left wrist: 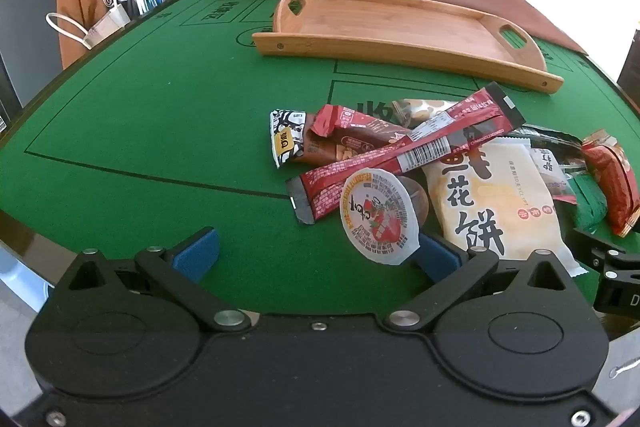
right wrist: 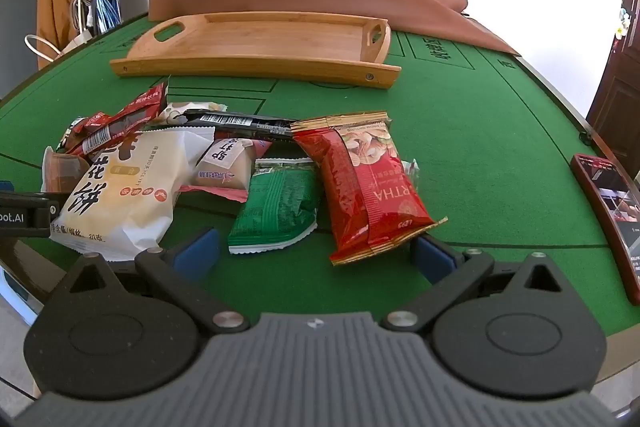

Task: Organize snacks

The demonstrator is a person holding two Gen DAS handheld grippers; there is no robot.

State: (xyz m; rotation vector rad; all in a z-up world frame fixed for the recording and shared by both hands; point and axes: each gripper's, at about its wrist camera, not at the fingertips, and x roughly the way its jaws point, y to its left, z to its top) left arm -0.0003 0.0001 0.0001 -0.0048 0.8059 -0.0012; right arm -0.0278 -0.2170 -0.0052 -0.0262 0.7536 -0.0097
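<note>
One wooden tray (left wrist: 400, 27) empty, snack pile (left wrist: 440, 167) on green table (left wrist: 160, 107) before it, both tools spread wide, gripping nothing

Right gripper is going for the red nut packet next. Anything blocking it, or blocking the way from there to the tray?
Nothing visible. The right gripper is open with the red nut packet just ahead, on top of the pile. Only bare green felt lies between it and the empty wooden tray.

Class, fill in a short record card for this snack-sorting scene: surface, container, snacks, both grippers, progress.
surface: green felt table
container: wooden tray, nothing in it, beyond the pile
snacks: loose pile, including white cake packet, green packet, red nut packet, long red stick, jelly cup
left gripper: open, holding nothing
right gripper: open, holding nothing
progress: no snack in the tray yet
</note>
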